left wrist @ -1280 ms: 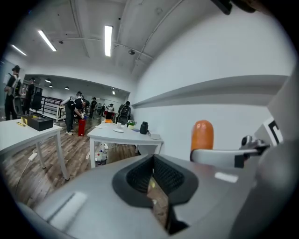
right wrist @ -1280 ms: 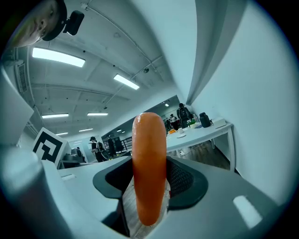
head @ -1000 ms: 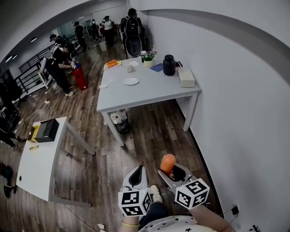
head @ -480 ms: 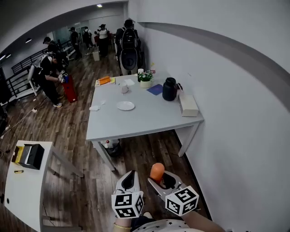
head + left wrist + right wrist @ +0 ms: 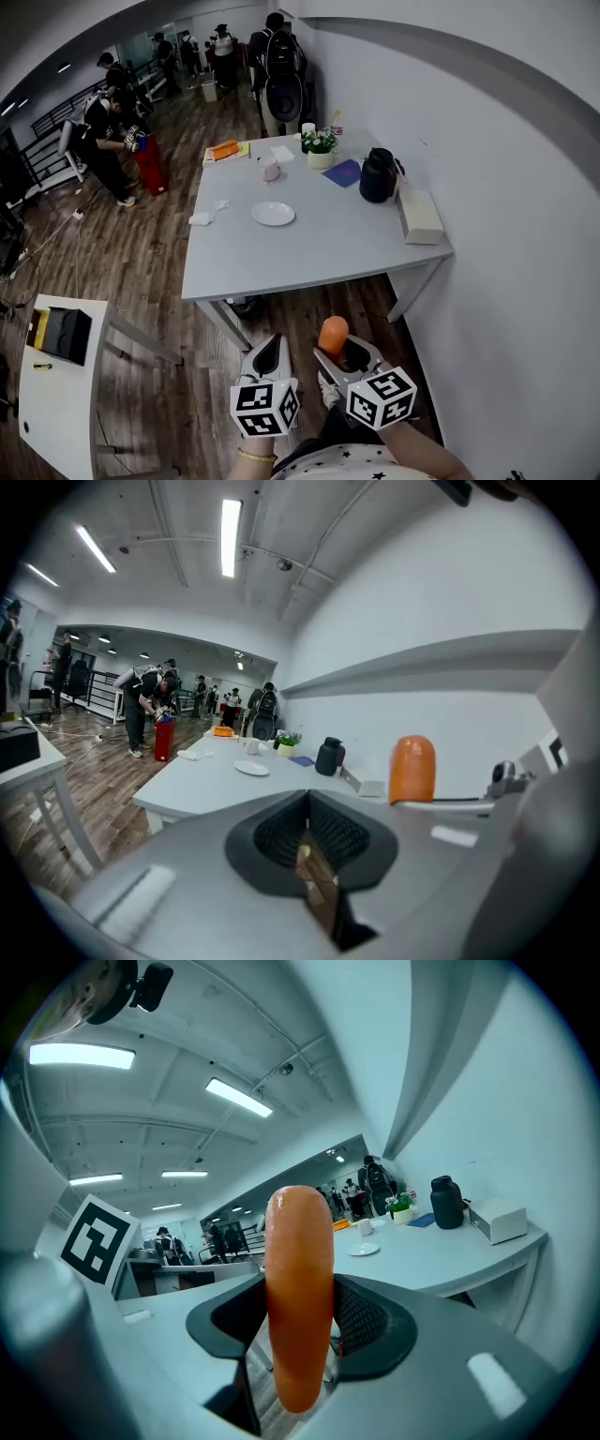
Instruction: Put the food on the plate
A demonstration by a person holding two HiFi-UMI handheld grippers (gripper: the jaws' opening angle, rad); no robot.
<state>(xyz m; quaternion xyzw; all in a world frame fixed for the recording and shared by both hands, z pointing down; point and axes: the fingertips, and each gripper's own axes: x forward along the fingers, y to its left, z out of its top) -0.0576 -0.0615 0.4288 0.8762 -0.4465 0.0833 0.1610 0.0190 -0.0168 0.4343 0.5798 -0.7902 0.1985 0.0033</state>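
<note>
Zero plated | sausage [image 5: 300, 1279] clamped in right gripper [image 5: 302, 1330] | left gripper [image 5: 312, 853] closed, empty | plate [image 5: 273, 214] far, bare | carry + place pending

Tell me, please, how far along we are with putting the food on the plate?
Done: the pickup. The right claw is shut on the orange sausage, held upright. In hand: the carry; both claws hang over the floor, short of the grey table. To do: reach the white plate, which looks bare, and set the sausage on it. The left claw is shut and empty.
</note>
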